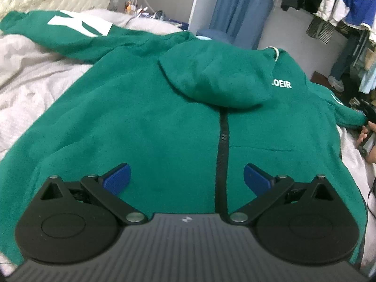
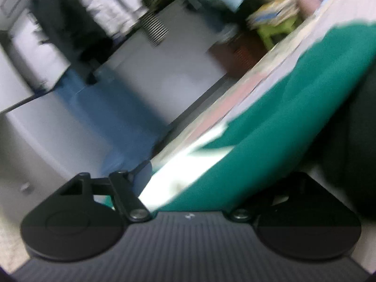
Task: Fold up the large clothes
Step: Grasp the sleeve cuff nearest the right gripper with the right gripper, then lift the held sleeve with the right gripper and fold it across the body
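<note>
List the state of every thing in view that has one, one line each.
Green hoodie: spread flat on the bed, front up, not yet folded.
Zip: closed.
Hood: flipped forward over the chest.
Left sleeve: stretched out to the side.
Right sleeve: lying between the right gripper's fingers.
Left gripper: open, above the hoodie's lower front.
Right gripper: too blurred to tell whether it grips the sleeve.

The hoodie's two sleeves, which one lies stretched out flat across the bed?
The sleeve with the big white print, reaching toward the upper left across the white bedding. The other sleeve drops off the bed's right edge beside a hand.
</note>
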Demonstrator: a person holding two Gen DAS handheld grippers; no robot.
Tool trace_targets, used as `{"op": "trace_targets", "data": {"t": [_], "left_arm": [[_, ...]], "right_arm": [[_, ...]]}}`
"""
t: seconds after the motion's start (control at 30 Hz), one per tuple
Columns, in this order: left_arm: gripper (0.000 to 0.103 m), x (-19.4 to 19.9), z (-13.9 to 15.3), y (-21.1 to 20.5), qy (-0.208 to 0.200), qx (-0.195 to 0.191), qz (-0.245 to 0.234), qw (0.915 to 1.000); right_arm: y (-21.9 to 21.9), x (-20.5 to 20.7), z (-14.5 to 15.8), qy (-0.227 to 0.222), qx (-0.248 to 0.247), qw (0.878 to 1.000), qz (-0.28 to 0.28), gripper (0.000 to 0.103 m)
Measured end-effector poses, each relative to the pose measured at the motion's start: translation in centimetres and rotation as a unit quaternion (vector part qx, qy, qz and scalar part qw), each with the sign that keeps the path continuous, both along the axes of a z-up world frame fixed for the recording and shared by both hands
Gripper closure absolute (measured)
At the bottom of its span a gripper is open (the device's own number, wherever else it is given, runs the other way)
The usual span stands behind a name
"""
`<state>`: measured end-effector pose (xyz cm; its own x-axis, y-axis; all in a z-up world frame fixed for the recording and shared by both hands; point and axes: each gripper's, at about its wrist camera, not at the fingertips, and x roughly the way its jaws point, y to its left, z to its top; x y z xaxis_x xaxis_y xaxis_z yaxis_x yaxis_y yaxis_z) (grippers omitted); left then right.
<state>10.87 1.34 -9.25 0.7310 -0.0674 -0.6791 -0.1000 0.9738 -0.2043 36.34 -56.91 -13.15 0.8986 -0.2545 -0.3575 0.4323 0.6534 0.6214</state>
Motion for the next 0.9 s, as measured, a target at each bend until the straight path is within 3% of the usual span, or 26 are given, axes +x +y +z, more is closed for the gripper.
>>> {"op": "trace_targets", "data": {"t": [0.07, 0.2, 0.23, 0.33, 0.5, 0.6, 0.73, 0.9], "left_arm": [[0.000, 0.6, -0.3, 0.1, 0.003, -0.005, 0.008, 1.0000], [0.000, 1.4, -0.4, 0.2, 0.003, -0.002, 0.015, 0.9999], [0.000, 1.6, -0.4, 0.3, 0.004, -0.002, 0.016, 0.9999], [0.000, 1.8, -0.3, 0.3, 0.002, 0.000, 0.019, 0.9998], [0.000, 1.7, 0.7, 1.6, -0.010, -0.019, 0.034, 0.9992], [0.000, 1.3, 1.4, 2.7, -0.019, -0.022, 0.030, 0.9991], [0.000, 0.2, 2.4, 4.2, -0.040, -0.016, 0.042, 0.9982], [0.000, -1.3, 3.7, 7.0, -0.071, -0.026, 0.060, 0.9954]], "right_arm": [[-1.7, 1.0, -0.1, 0.020, -0.010, 0.999, -0.032, 0.040], [-3.3, 2.1, 0.1, 0.050, -0.023, 0.996, -0.071, 0.071], [-3.1, 2.6, 0.4, 0.059, -0.042, 0.995, -0.070, 0.081], [-1.3, 2.4, 2.2, 0.062, -0.117, 0.990, -0.056, 0.090], [1.7, 1.0, 7.8, 0.014, -0.166, 0.986, -0.022, 0.091], [5.0, 0.0, 12.4, -0.020, -0.219, 0.976, 0.006, 0.092], [11.2, -1.3, 18.5, -0.067, -0.308, 0.947, 0.060, 0.092], [21.1, -3.7, 22.8, -0.108, -0.398, 0.902, 0.123, 0.092]]}}
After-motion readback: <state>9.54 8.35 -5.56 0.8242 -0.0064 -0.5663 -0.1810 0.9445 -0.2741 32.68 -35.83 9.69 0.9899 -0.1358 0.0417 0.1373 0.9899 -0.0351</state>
